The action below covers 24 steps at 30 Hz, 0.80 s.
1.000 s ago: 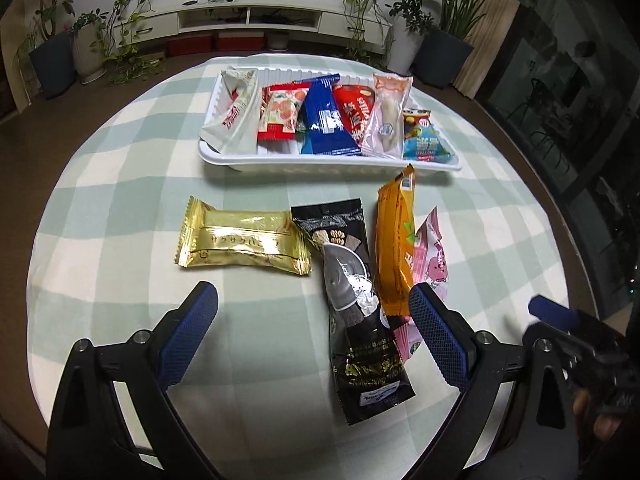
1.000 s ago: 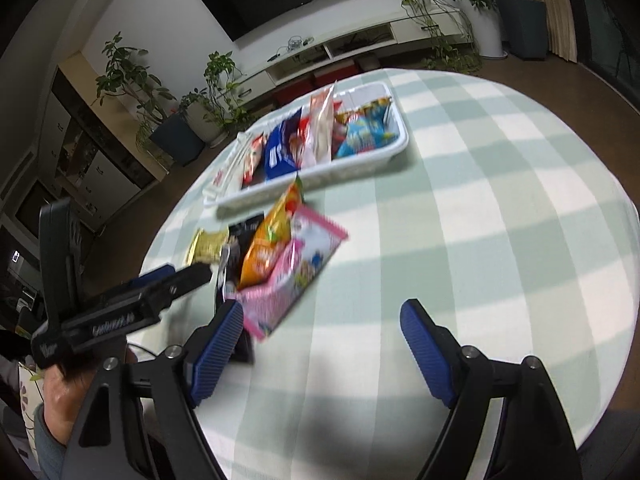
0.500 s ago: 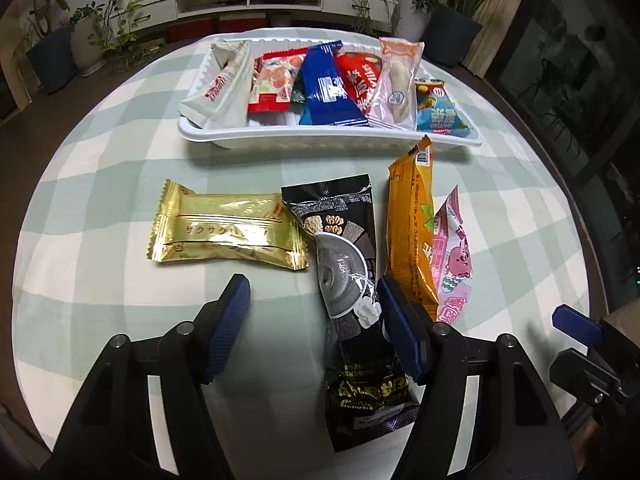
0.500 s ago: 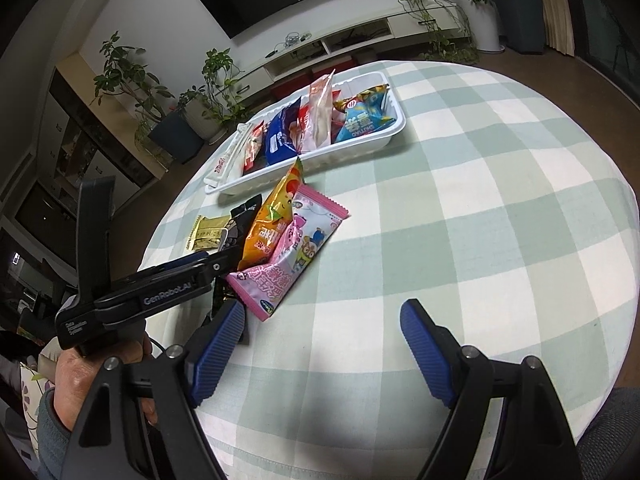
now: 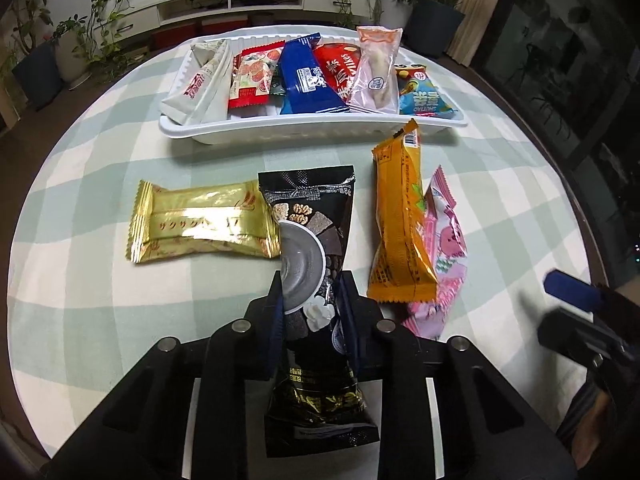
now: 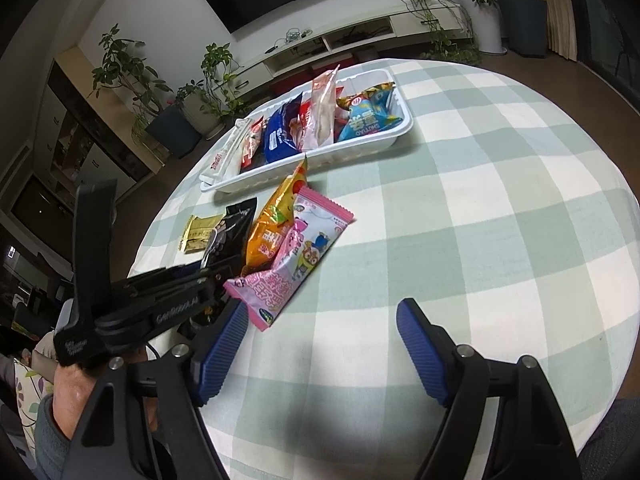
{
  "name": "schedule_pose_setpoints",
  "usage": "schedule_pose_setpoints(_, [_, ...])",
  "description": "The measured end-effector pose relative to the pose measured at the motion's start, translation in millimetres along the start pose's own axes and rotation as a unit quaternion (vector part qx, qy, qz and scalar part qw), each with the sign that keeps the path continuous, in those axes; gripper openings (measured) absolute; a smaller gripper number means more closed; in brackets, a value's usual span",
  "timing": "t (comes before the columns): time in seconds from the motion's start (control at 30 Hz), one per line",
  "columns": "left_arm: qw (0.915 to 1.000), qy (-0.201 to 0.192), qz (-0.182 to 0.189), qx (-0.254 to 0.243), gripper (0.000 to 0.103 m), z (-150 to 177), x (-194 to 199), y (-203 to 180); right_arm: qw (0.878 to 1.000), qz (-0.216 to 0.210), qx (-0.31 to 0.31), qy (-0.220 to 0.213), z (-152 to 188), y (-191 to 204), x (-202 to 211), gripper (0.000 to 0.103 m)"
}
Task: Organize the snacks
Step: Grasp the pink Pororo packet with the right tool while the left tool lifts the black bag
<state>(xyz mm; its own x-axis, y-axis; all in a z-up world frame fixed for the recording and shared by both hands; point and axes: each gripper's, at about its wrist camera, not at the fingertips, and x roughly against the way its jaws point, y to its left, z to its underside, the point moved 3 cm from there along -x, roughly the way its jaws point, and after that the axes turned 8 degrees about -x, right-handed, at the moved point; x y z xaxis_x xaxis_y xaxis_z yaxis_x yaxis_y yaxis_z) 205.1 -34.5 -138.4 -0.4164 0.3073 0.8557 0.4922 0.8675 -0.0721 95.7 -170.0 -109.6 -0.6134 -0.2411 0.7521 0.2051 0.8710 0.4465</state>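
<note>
black snack pouch (image 5: 316, 240) pinched by closing left gripper (image 5: 312, 312); right gripper (image 6: 320, 344) gapes empty.

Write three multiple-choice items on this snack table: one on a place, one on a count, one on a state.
1. Where does the gold packet lie?
A. inside the tray
B. on the cloth, left of the black packet in the left wrist view
C. under the pink packet

2. How many packets lie on the cloth outside the white tray?
A. two
B. four
C. six

3. What is between the fingers of the left tool?
A. the black packet
B. the orange packet
C. nothing

Answers:
1. B: it lies flat on the checked cloth, its right end at the black packet.
2. B: gold, black, orange and pink packets lie on the cloth.
3. A: the tool's jaws are closing with the black packet's middle between them.
</note>
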Motion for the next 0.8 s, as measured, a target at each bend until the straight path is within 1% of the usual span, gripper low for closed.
schedule_pose_setpoints(0.23, [0.9993,-0.029,0.017,0.015,0.022,17.0,31.9,7.7,0.999,0.006,0.027,0.019,-6.3,25.8,-24.7,0.078])
schedule_pose_setpoints(0.27, [0.9992,-0.031,0.020,0.017,0.022,20.4,36.3,8.8,0.999,0.012,0.034,0.023,-7.7,30.7,-31.0,0.078])
schedule_pose_setpoints(0.33, [0.9988,-0.035,0.025,0.023,0.022,26.8,41.9,11.9,0.998,0.020,0.038,0.035,-9.8,36.2,-42.6,0.074])
schedule_pose_setpoints(0.4, [0.9985,-0.035,0.029,0.031,0.022,34.5,45.6,15.8,0.997,0.030,0.045,0.047,-11.8,41.7,-55.7,0.074])
schedule_pose_setpoints(0.53, [0.9980,-0.032,0.035,0.043,0.022,43.6,45.3,21.7,0.994,0.057,0.068,0.068,-10.0,47.1,-76.1,0.067])
schedule_pose_setpoints(0.57, [0.9978,-0.033,0.036,0.044,0.022,44.8,45.2,22.0,0.993,0.064,0.077,0.067,-8.9,47.7,-77.9,0.066])
schedule_pose_setpoints(0.63, [0.9977,-0.034,0.039,0.045,0.022,46.1,45.5,22.5,0.991,0.073,0.090,0.065,-7.7,47.1,-77.4,0.058])
schedule_pose_setpoints(0.7, [0.9976,-0.034,0.041,0.045,0.022,46.4,45.1,22.1,0.990,0.085,0.096,0.065,-7.5,42.6,-75.5,0.053])
schedule_pose_setpoints(0.8, [0.9974,-0.034,0.043,0.046,0.022,46.8,44.0,23.2,0.987,0.106,0.099,0.063,-11.0,32.1,-69.2,0.053])
